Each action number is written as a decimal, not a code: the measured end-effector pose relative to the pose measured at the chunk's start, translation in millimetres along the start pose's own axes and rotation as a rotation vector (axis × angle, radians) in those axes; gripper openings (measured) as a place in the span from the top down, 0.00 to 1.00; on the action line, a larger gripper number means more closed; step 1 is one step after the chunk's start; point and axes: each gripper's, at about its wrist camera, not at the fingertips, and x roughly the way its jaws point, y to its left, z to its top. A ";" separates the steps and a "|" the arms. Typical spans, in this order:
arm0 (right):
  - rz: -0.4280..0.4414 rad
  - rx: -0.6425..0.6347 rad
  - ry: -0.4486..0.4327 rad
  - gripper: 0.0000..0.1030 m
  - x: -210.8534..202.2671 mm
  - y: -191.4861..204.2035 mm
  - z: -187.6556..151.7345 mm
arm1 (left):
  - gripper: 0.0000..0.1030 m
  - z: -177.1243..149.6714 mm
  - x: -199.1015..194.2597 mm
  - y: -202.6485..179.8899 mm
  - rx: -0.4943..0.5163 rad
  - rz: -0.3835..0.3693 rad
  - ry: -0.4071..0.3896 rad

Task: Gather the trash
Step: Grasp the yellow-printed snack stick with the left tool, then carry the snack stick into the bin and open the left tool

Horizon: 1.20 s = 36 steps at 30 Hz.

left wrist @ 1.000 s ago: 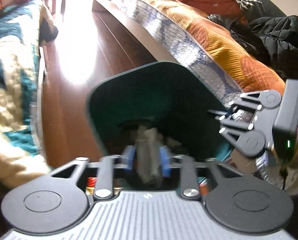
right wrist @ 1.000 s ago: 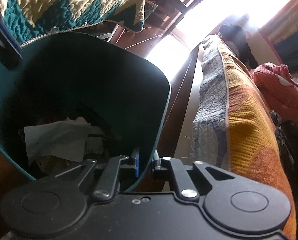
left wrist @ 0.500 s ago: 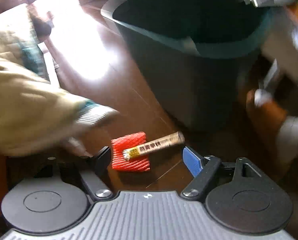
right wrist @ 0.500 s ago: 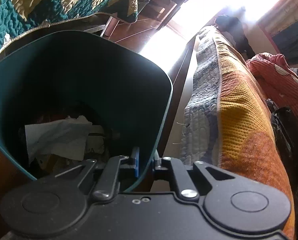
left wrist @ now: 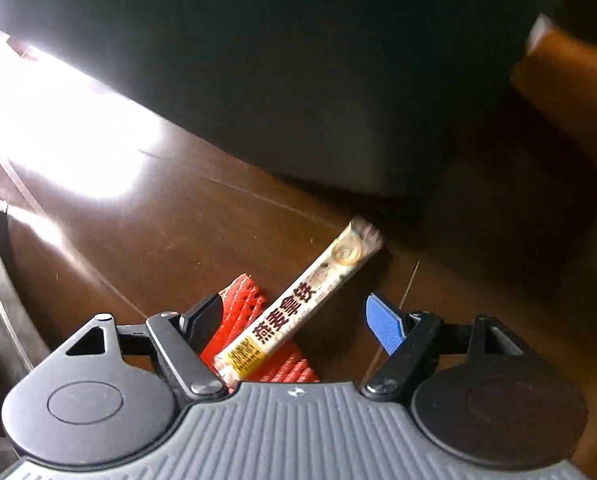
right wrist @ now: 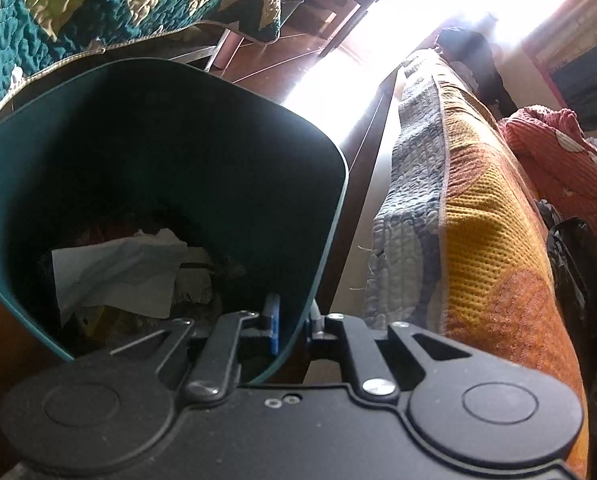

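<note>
1. Your left tongs (left wrist: 294,320) stand released over the wooden floor (left wrist: 170,224); their jaws opened wider within the last second. The sachet (left wrist: 298,304) and red wrapper (left wrist: 242,312) lie between the fingers, with open gap on the blue-pad side. Whether the black finger (left wrist: 202,320) touches the red wrapper, you cannot tell.
2. The bin (left wrist: 298,80) wall rises just beyond the sachet's far end, leaving a narrow strip of bare floor between them.
3. Your right tongs (right wrist: 292,324) are clenched on the bin's rim (right wrist: 326,240), 1 finger inside, 1 outside. A narrow floor strip separates that wall from the bed (right wrist: 478,220).
4. The sachet is a long, flat, glossy cream stick with dark printed characters and a yellow label; it lies slantwise across the ribbed red wrapper.
5. The bin is smooth dark-green plastic with rounded corners. Crumpled white paper (right wrist: 114,268) lies at its bottom.
6. The floor is dark polished planks with strong window glare (left wrist: 66,136).
7. The bed carries a quilted grey and knitted orange cover. A teal-and-cream quilt (right wrist: 78,4) hangs behind the bin.
</note>
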 end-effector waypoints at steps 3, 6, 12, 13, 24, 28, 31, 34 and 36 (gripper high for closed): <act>0.010 0.012 0.005 0.90 1.4 -2.2 -2.0 | 0.24 4.6 16.1 -0.7 0.029 -0.038 0.045; 0.017 0.019 0.008 0.90 1.7 -2.2 -6.4 | 0.24 10.0 31.5 7.1 -0.031 -0.079 0.116; 0.036 0.070 0.031 0.89 7.2 -6.9 -16.9 | 0.25 21.9 42.6 20.1 -0.125 -0.101 0.149; 0.039 0.082 0.034 0.89 8.5 -8.8 -18.1 | 0.26 21.8 45.3 20.7 -0.133 -0.109 0.172; 0.064 0.129 0.027 0.90 11.4 -13.6 -19.2 | 0.67 13.6 47.4 17.9 -0.282 -0.131 0.190; 0.058 0.134 0.025 0.90 11.3 -12.9 -18.8 | 0.78 9.0 42.2 7.8 -0.277 -0.123 0.190; 0.053 0.143 0.025 0.90 12.0 -13.5 -17.9 | 0.84 3.9 33.5 9.7 -0.341 -0.155 0.184; 0.050 0.153 0.025 0.90 12.3 -13.3 -18.0 | 0.91 -8.4 24.5 15.8 -0.463 -0.199 0.187; 0.047 0.157 0.022 0.90 12.1 -13.2 -17.8 | 0.93 -16.0 14.9 20.3 -0.546 -0.215 0.178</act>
